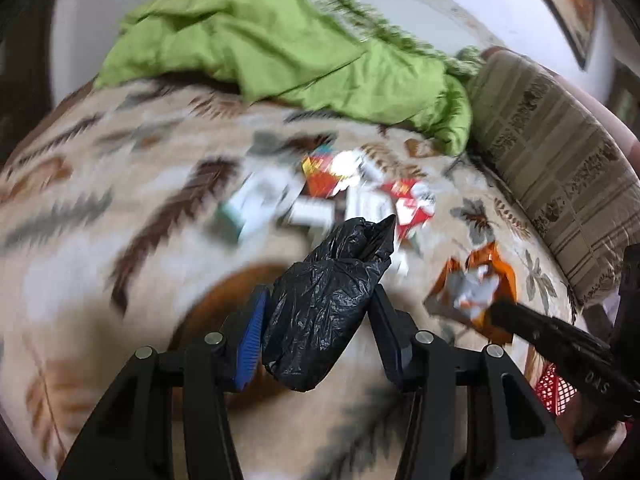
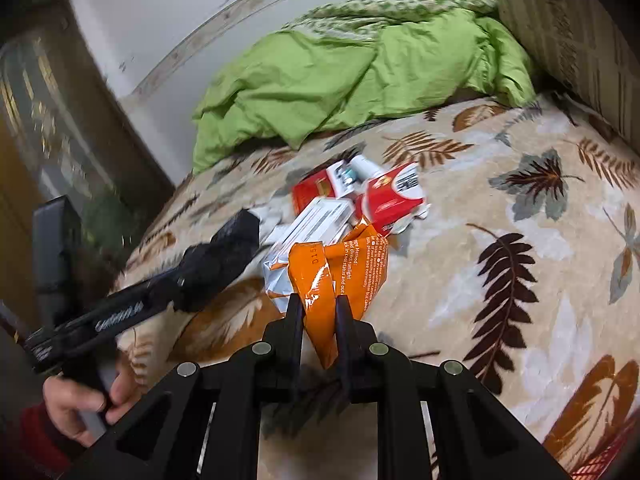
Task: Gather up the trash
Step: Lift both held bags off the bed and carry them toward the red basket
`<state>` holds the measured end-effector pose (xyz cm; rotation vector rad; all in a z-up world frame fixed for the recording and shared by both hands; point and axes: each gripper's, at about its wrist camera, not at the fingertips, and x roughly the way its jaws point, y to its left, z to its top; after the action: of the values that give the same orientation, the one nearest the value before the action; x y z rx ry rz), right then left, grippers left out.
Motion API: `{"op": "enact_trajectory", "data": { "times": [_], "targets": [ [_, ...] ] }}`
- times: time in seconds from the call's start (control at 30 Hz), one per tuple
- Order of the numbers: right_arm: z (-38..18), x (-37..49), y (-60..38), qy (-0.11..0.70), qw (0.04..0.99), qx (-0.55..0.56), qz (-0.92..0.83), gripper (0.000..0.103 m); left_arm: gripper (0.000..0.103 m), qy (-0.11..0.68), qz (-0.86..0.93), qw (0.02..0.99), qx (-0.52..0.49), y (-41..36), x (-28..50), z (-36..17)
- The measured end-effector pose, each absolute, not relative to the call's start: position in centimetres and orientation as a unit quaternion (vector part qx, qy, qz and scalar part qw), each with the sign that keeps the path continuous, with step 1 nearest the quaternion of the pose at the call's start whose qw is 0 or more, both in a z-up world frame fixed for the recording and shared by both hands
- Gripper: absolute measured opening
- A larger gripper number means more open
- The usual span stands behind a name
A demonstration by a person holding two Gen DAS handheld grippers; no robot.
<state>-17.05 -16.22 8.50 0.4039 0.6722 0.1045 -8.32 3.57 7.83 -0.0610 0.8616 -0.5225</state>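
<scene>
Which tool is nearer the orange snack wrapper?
Right. The right tool is clamped on the orange snack wrapper; the left tool, gripping a black bag, sits beside it, apart.

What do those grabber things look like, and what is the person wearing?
Both are black plastic claws. The left gripper has two straight fingers with blue ribbed pads and round silver bolts. The right gripper has thin black fingers, silver bolts too. White lettering marks their sides. The hand wears a dark red sleeve.

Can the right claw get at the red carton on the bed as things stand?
Probably not yet: the right claw is shut on an orange wrapper, so it has no free grip. The red carton itself lies uncovered just beyond.
</scene>
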Motion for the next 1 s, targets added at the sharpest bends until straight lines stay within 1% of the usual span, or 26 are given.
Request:
{"op": "enact_trajectory", "data": {
  "times": [0.17,0.47,0.73,1.0],
  "targets": [
    [8.3,-17.4,-15.1,0.331,0.925,0.18,0.054,0.016,0.049,0.434,-0.225,0.872,-0.033,4.3,-9.0,5.8],
    [8.8,-17.8,-15.1,0.304,0.933,0.183,0.055,0.016,0.049,0.405,-0.218,0.888,-0.016,4.1,-9.8,5.8],
    [8.9,-17.8,-14.9,0.301,0.936,0.176,0.05,0.016,0.049,0.359,-0.197,0.912,0.015,3.7,-10.7,7.1],
    [9.0,-17.6,-14.6,0.302,0.937,0.171,0.049,0.016,0.049,0.34,-0.176,0.923,0.041,3.5,-10.9,7.4]
  ]
}}
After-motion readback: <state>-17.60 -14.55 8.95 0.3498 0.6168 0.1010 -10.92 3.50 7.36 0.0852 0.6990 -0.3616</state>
